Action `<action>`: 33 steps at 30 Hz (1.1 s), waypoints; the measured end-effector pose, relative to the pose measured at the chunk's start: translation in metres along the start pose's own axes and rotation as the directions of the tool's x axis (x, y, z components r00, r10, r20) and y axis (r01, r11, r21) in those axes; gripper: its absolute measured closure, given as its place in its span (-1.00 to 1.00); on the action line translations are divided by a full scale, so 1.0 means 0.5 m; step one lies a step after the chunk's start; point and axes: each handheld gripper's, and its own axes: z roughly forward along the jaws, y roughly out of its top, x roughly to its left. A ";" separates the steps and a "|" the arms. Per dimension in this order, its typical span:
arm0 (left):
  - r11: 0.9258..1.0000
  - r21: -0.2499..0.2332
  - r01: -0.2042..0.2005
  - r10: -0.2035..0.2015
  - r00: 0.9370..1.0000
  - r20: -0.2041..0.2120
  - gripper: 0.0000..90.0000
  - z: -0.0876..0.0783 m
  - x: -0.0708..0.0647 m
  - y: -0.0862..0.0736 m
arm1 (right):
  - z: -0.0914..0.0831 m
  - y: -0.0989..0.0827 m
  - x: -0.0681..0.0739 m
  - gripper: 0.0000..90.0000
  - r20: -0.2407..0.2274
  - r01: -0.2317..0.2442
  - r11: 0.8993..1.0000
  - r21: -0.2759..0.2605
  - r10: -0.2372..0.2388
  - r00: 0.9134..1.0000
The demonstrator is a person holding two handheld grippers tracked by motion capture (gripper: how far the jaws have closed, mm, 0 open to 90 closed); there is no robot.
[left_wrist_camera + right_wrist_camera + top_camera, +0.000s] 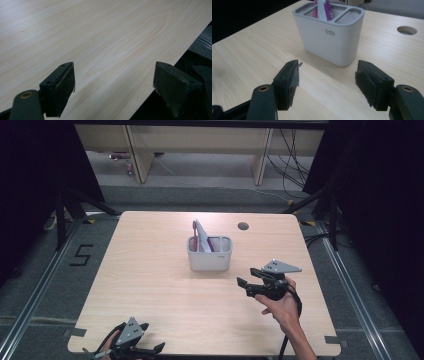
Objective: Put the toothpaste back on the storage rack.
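Pale wood grain runs across the desk, and near its middle stands the white caddy we are working with, a divided holder with a pink-and-white tube leaning upright in its centre compartment; a second, darker pink item stands with it, perhaps a toothbrush, though it is too small to be sure. Our right tool hovers just right of the caddy, near but apart from it, jaws spread with nothing between them. Seen along the right tool, the caddy sits straight ahead past the jaw tips, slightly turned so a corner faces us, its long side running left to right. Our left tool rests at the desk's near edge, well apart, jaws also spread and empty over bare wood. We judge the right hand far better placed to reach forward for the caddy or the tube.
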 end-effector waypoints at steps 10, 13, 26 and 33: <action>1.000 0.002 0.000 0.000 1.000 0.003 -0.62 0.000 0.004 -0.001 | -0.004 -0.029 0.002 -0.23 -0.014 -0.007 0.999 0.031 0.008 1.000; 1.000 0.005 0.002 -0.002 1.000 0.001 -0.62 0.001 0.004 -0.001 | -0.005 -0.033 0.003 -0.23 -0.013 -0.009 1.000 0.027 0.009 1.000; 1.000 0.005 0.000 0.001 1.000 -0.007 -0.62 -0.003 0.004 -0.005 | -0.022 -0.067 0.003 -0.24 -0.003 0.018 0.999 0.049 -0.018 1.000; 1.000 0.004 0.004 -0.004 1.000 -0.010 -0.62 -0.004 0.003 -0.006 | -0.031 -0.087 0.002 -0.24 -0.007 0.010 0.998 0.062 -0.010 1.000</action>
